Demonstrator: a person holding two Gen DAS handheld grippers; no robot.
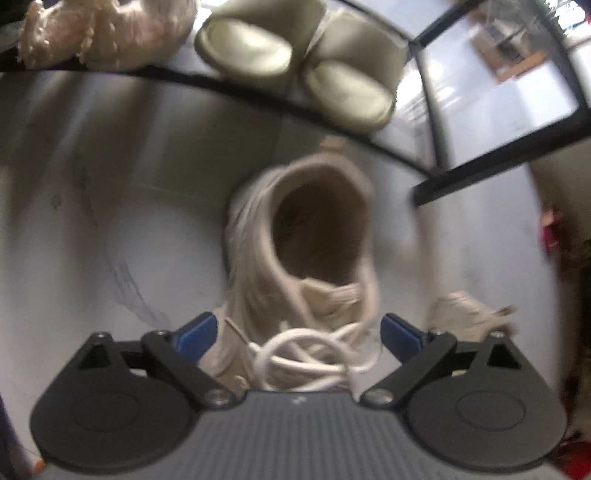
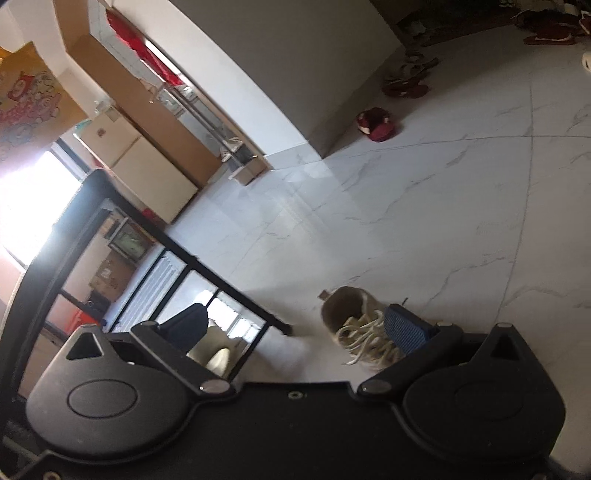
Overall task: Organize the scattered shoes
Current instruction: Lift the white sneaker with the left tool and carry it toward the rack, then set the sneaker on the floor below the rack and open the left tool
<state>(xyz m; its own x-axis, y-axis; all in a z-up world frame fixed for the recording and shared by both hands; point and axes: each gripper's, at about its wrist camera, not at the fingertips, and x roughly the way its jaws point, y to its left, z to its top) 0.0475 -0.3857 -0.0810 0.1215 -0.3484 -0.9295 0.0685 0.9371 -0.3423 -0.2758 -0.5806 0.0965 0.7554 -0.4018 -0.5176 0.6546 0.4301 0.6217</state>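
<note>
The beige lace-up sneaker (image 1: 303, 258) sits between the left gripper (image 1: 299, 332)'s spread fingers, below the black shoe rack (image 1: 258, 92) that holds green slippers (image 1: 295, 62); whether it rests on the floor is unclear. Judged step: grasping it, next clench and lift rackward. The right gripper (image 2: 295, 328) hangs released, empty.

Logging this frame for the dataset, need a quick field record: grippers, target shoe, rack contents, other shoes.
left gripper: open, fingers either side of the beige sneaker, no squeeze visible
right gripper: open, empty
beige sneaker: on the floor, white laces loose
rack: black frame, holds pale green slippers and fluffy cream slippers
second sneaker: on floor, to the right
red slipper: on floor by the wall
</note>
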